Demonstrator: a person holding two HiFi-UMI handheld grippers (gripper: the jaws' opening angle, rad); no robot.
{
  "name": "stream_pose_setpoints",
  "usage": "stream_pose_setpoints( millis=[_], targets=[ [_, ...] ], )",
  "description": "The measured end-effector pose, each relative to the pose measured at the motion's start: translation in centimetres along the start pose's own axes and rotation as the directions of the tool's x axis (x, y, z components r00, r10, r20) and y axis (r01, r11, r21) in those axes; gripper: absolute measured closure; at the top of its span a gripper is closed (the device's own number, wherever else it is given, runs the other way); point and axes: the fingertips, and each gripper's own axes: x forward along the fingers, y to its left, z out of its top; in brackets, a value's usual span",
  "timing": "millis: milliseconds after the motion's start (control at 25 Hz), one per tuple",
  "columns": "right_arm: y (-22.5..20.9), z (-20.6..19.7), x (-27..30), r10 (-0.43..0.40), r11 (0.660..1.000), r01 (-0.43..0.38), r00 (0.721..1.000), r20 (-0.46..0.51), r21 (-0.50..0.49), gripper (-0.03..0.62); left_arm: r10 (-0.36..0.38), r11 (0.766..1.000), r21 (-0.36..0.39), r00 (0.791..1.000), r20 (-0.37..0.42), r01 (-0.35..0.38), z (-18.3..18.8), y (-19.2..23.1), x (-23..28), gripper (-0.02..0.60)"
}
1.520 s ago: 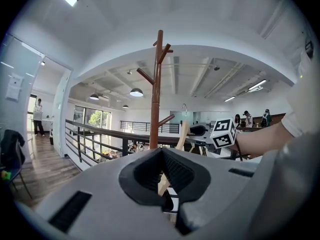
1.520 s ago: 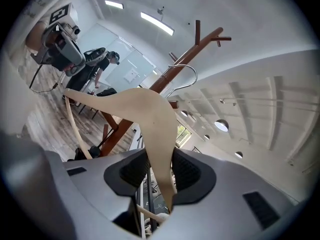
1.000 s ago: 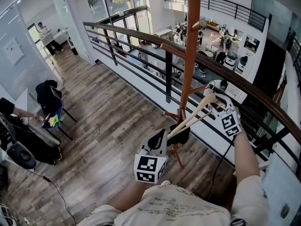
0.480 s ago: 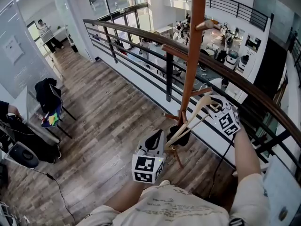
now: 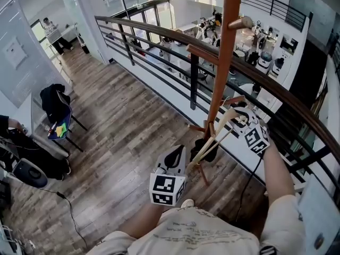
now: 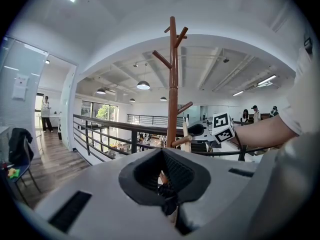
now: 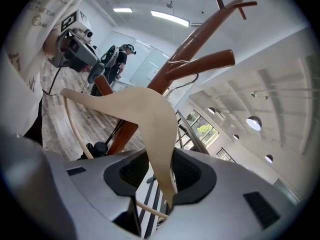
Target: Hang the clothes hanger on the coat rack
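Far left, well apart: chair [image 5: 56, 108] draped in dark clothes. Left hand-held gripper [image 5: 188, 155] clamped on hanger [image 5: 212, 139] low end, right hand-held gripper [image 5: 239, 116] clamped on high end. Hanger slanted just beside coat rack [image 5: 226, 52] pole, near 1 low peg. Railing [image 5: 194, 84] close behind.
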Motion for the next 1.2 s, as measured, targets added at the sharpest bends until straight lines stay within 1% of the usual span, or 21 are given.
stream_pose_setpoints(
  millis=[280, 720, 960, 1200],
  targets=[
    [0.9, -0.4, 1.1, 0.016, 1.0, -0.016, 1.0, -0.02, -0.008, 0.451, 0.005, 1.0, -0.01, 1.0, -0.009, -0.005, -0.4, 0.7, -0.1, 0.59],
    [0.9, -0.3, 2.6, -0.046, 0.998, 0.047, 0.999, -0.013, 0.035, 0.45, 0.019, 1.0, -0.02, 1.0, -0.013, -0.019, -1.1, 2.4, 0.0, 0.591],
    [1.3, -0.5, 2.8, -0.059, 0.998, 0.059, 0.998, -0.016, 0.037, 0.448, 0.018, 1.0, -0.024, 1.0, -0.015, -0.018, -1.4, 2.6, 0.0, 0.591],
    [1.6, 0.2, 2.7, -0.062, 0.997, 0.062, 0.998, 0.013, 0.051, 0.445, 0.012, 0.999, -0.03, 1.0, -0.01, -0.012, -1.0, 2.3, 0.0, 0.591]
  ],
)
